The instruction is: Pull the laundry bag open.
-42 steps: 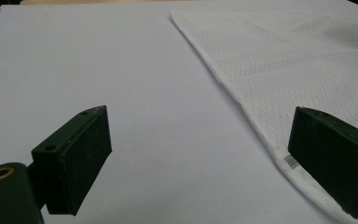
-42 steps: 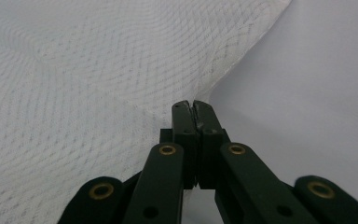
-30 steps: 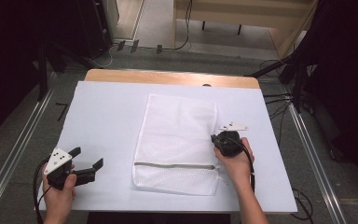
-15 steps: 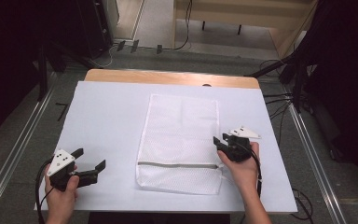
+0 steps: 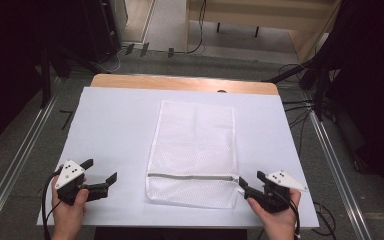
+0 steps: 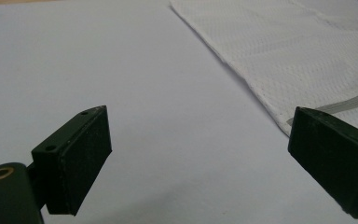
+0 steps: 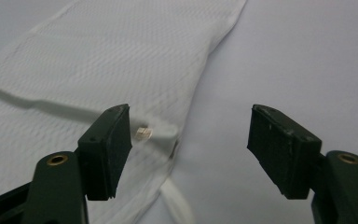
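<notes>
The left gripper (image 5: 97, 182) rests low on the white table (image 5: 115, 125) at the near left corner, its jaws wide with nothing between them, well apart from the left edge of the mesh laundry bag (image 5: 195, 150). The bag lies flat at the middle of the table, and its grey zipper (image 5: 192, 176) now runs closed across the full width to the pull (image 7: 143, 133) at the right edge. The right gripper (image 5: 244, 186), a second ago clamped on that pull further left, has just opened its jaws and now stands just off the bag's right edge holding nothing, which suggests the closing stroke is complete.
</notes>
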Action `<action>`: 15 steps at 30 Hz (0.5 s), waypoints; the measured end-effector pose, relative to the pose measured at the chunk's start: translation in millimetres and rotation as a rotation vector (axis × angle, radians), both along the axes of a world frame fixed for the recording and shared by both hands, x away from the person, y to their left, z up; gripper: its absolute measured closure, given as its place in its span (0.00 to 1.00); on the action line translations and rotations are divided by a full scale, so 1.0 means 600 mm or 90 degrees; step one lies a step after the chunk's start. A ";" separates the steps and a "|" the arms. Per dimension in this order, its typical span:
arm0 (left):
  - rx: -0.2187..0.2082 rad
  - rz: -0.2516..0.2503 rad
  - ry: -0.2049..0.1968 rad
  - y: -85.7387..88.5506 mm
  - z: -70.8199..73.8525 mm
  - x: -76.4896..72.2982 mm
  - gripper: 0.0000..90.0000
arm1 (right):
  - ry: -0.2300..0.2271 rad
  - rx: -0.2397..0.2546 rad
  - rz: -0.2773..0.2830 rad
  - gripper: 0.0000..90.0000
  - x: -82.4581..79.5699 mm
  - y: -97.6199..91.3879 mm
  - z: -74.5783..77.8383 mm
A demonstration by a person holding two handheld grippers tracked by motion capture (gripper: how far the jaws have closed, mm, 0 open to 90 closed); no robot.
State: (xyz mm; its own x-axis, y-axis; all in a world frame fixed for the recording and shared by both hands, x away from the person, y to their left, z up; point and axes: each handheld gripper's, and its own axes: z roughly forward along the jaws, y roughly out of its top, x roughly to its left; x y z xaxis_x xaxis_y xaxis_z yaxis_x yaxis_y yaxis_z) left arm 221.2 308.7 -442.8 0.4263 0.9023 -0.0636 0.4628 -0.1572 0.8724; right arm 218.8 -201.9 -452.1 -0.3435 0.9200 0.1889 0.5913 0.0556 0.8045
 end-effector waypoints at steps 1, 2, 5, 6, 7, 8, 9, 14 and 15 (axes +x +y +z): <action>0.000 -0.002 0.000 -0.003 0.000 -0.001 0.07 | 0.018 -0.012 0.008 0.28 -0.016 0.006 -0.012; 0.000 -0.002 0.000 -0.003 0.000 -0.001 0.07 | 0.018 -0.012 0.008 0.28 -0.016 0.006 -0.012; 0.002 -0.009 -0.002 -0.008 0.000 -0.001 0.07 | 0.042 -0.022 0.021 0.26 -0.029 0.011 -0.027; 0.003 -0.010 0.000 -0.011 0.000 -0.002 0.07 | 0.048 -0.025 0.023 0.25 -0.031 0.012 -0.031; 0.003 -0.011 -0.002 -0.013 0.000 -0.002 0.07 | 0.052 -0.025 0.026 0.23 -0.030 0.012 -0.033; 0.002 -0.015 -0.001 -0.015 0.000 -0.002 0.07 | 0.058 -0.020 0.023 0.22 -0.029 0.013 -0.034; 0.002 -0.018 -0.001 -0.018 0.000 -0.002 0.07 | 0.058 -0.021 0.023 0.23 -0.028 0.013 -0.034; 0.010 -0.033 0.003 -0.031 -0.002 -0.001 0.07 | 0.063 -0.035 0.033 0.29 -0.027 0.022 -0.040; 0.012 -0.036 0.003 -0.033 -0.003 0.000 0.07 | 0.065 -0.036 0.037 0.31 -0.025 0.024 -0.042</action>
State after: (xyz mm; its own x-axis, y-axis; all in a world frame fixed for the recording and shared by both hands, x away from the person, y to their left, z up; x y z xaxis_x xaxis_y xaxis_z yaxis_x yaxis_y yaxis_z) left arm 221.1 289.0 -444.6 0.4762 0.8780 -0.0484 0.4564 -0.1998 0.8671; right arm 203.6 -187.8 -477.5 -0.3783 0.9092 0.1738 0.6649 0.1362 0.7344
